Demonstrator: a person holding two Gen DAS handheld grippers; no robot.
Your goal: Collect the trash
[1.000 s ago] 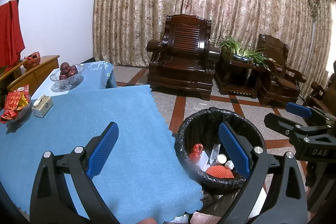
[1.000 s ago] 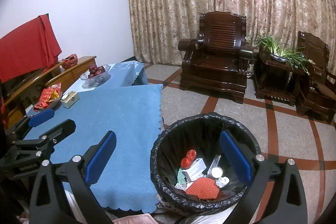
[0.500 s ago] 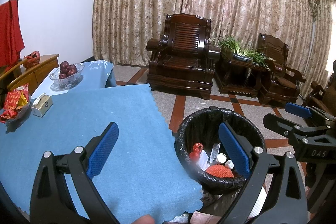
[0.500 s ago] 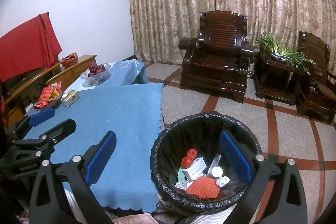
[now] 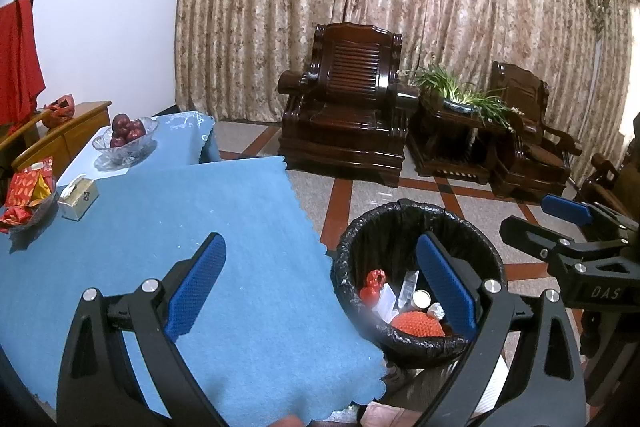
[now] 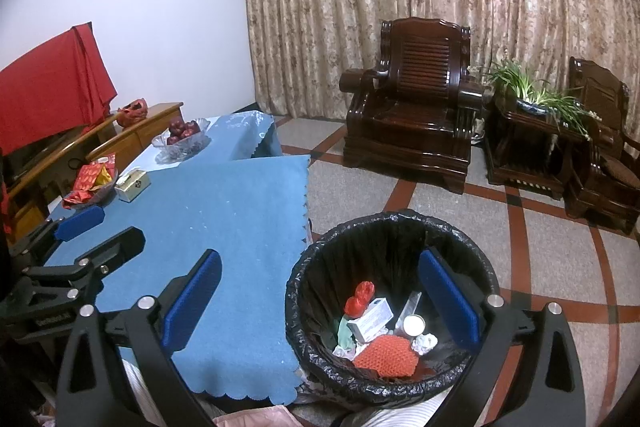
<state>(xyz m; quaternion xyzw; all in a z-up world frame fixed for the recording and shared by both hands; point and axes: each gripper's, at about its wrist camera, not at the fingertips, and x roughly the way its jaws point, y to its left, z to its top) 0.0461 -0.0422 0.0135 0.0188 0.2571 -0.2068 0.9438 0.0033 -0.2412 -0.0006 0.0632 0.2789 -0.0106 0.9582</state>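
Observation:
A round bin with a black liner (image 5: 416, 223) (image 6: 396, 227) stands on the floor by the table's near right corner. It holds trash: a red wrapper (image 6: 360, 297), a small white box (image 6: 370, 317), an orange net (image 6: 386, 349) and crumpled paper (image 6: 425, 342). My left gripper (image 5: 320, 291) is open and empty, held above the table edge and the bin. My right gripper (image 6: 320, 297) is open and empty above the bin. Each gripper shows in the other's view: the right one (image 5: 552, 223), the left one (image 6: 92, 231).
The table has a blue cloth (image 5: 200, 223) (image 6: 224, 211). At its far left stand a tissue box (image 5: 78, 197), a dish of red packets (image 5: 28, 191) and a glass bowl of red fruit (image 5: 126, 141). Dark wooden armchairs (image 5: 352, 115), a plant (image 5: 460, 91) and curtains stand behind.

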